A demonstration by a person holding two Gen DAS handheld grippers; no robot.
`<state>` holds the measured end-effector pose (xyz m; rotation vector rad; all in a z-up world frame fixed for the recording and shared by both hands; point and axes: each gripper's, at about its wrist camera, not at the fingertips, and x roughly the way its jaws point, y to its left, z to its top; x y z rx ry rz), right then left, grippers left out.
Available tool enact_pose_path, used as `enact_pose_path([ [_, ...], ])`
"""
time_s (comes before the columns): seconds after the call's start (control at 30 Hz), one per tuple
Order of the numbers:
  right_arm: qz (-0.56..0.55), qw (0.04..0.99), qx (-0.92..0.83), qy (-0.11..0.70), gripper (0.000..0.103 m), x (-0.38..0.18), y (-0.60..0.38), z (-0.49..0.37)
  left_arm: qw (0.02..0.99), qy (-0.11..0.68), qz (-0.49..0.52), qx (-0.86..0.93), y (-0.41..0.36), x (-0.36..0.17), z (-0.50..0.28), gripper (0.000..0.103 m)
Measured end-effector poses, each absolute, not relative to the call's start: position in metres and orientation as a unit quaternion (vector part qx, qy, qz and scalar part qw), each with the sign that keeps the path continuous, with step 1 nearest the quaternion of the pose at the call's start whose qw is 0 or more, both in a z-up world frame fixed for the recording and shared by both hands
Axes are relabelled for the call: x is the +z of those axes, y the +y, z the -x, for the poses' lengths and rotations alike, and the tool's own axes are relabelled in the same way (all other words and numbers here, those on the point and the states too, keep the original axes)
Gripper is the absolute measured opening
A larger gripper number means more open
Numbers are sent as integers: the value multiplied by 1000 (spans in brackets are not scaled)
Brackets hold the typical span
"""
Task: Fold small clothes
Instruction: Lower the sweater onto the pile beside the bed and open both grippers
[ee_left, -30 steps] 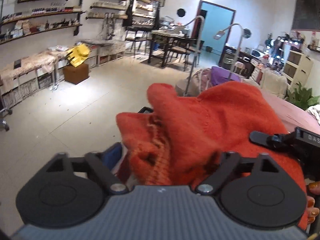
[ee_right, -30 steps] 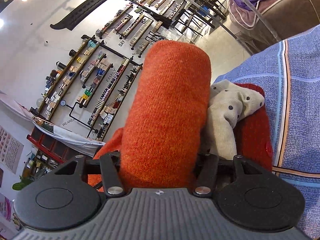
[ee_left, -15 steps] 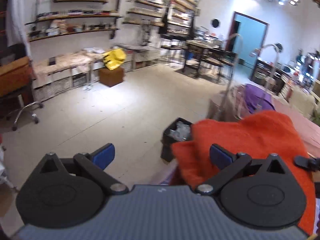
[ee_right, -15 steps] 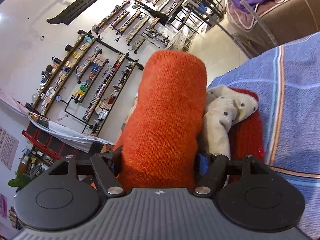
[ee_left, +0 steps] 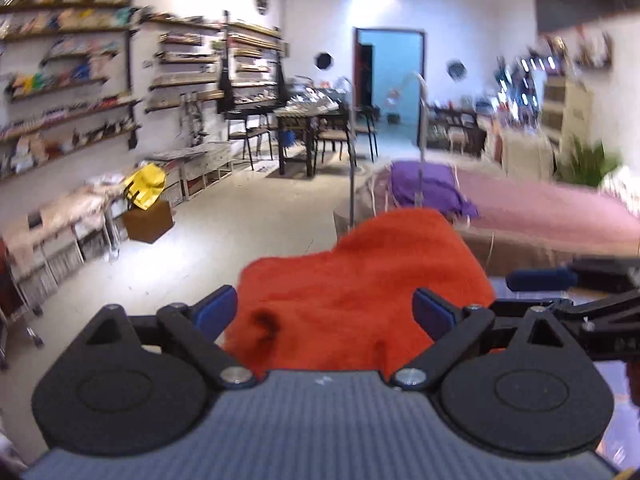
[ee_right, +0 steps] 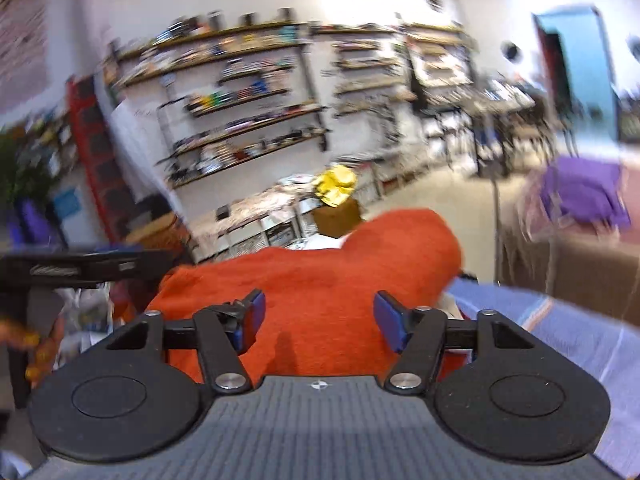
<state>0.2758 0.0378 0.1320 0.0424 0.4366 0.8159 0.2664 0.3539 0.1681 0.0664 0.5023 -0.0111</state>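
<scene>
An orange knitted garment (ee_left: 360,280) lies bunched in front of both grippers; it also shows in the right wrist view (ee_right: 320,280). My left gripper (ee_left: 325,310) is open, its blue pads apart with the garment between and beyond them. My right gripper (ee_right: 318,316) is open too, its pads apart either side of the orange cloth. The right gripper's black body (ee_left: 592,300) shows at the right of the left wrist view, and the left gripper's body (ee_right: 80,268) at the left of the right wrist view. Both views are blurred by motion.
A blue striped cloth (ee_right: 568,332) covers the work surface at the right. A pink-covered table (ee_left: 552,208) with a purple cloth (ee_left: 424,188) stands beyond. Shelves (ee_left: 72,92) line the left wall, and a yellow item (ee_left: 146,184) sits on a brown box.
Both grippers have let go of the orange garment and opened. The right gripper has swung from pointing up the wall to level, and the garment now lies lower and flatter.
</scene>
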Motion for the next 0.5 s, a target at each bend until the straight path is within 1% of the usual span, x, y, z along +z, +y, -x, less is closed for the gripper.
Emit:
enact_pose_path([
  [0.1,40,887,407,213,92,120,50,-277,960,272,-59,9,335,146,-281,94],
  [0.17,91,885,406,209,93,112,56,-277,956,284,-68,25,336,131,-287,95],
  [0.2,117,884,402,208,93,106,59,-275,952,295,-71,29,340,122,-290,97],
  [0.23,137,883,397,209,94,102,61,-275,950,304,-68,31,342,116,-292,102],
  [0.27,149,881,393,216,96,96,62,-276,948,313,-52,27,348,109,-294,103],
  [0.37,166,880,386,222,103,88,63,-280,944,329,11,10,370,98,-295,103],
  [0.5,145,881,380,242,103,89,63,-284,945,326,-19,15,371,101,-293,103],
])
